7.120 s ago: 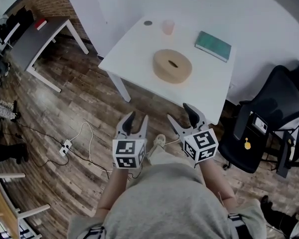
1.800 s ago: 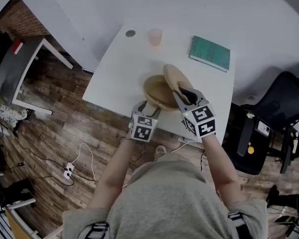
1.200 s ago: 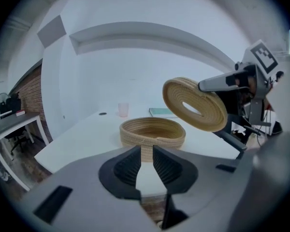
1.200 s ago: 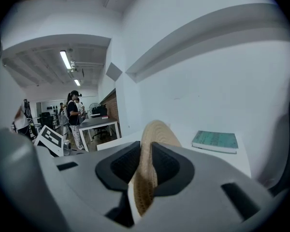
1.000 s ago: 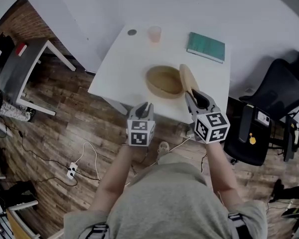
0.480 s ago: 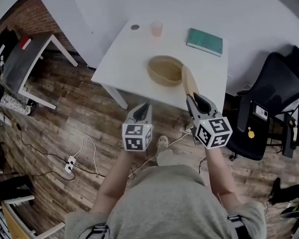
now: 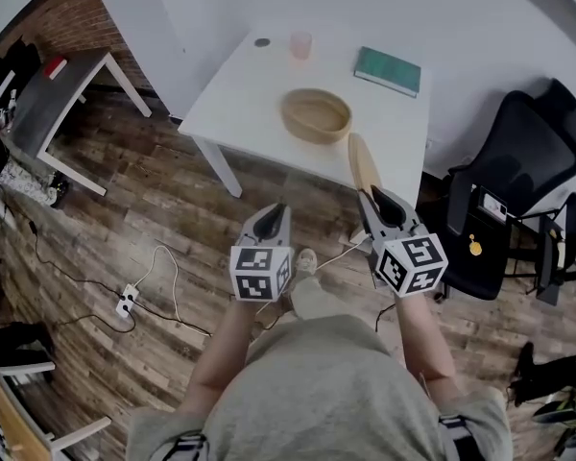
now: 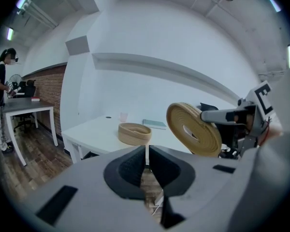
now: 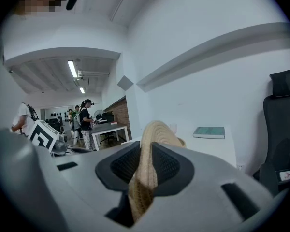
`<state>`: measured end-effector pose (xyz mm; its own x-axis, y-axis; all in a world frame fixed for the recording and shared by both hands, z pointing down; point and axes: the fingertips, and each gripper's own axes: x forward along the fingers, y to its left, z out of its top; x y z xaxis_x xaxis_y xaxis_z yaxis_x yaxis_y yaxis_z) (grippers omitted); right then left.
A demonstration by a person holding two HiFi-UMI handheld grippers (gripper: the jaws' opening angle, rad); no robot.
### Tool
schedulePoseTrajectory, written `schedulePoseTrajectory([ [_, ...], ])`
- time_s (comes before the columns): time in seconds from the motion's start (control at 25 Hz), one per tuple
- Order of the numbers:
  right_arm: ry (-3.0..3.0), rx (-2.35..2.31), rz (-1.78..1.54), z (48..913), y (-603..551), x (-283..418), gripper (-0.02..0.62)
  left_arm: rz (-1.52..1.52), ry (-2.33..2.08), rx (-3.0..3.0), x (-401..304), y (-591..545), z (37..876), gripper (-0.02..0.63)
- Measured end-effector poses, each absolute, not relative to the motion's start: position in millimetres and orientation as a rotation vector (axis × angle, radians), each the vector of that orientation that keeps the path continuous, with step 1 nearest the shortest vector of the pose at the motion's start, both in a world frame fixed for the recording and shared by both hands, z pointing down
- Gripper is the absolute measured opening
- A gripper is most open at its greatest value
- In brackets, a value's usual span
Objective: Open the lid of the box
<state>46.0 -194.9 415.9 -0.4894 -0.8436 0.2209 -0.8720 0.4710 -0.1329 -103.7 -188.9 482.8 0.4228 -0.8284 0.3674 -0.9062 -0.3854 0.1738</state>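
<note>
The round woven box (image 7: pixel 316 114) stands open on the white table (image 7: pixel 250 94), also seen as the box (image 8: pixel 134 133) in the left gripper view. Its round lid (image 7: pixel 363 162) is off the box, held on edge in my right gripper (image 7: pixel 377 203), whose jaws are shut on the lid's rim (image 9: pixel 147 170). In the left gripper view the lid (image 8: pixel 193 129) hangs in the air to the right. My left gripper (image 7: pixel 274 218) is shut with nothing in it, held over the floor in front of the table, well back from the box.
A green book (image 7: pixel 387 70), a pink cup (image 7: pixel 300 45) and a small dark disc (image 7: pixel 261 42) lie at the table's far side. A black office chair (image 7: pixel 509 190) stands to the right. A dark desk (image 7: pixel 38 99) is at left. Cables and a power strip (image 7: pixel 125 301) lie on the wooden floor.
Both grippers have drawn back from the table toward my body. The right one carried the lid away from the box. The left gripper's jaws have closed.
</note>
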Motion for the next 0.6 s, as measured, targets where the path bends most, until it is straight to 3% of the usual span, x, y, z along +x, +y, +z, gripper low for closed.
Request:
schedulePoseTrajectory([
  [0.6, -2.641, 1.479, 0.341, 416, -96, 26, 0.078, 0.254, -1.471, 2.342, -112, -87, 461, 0.021],
])
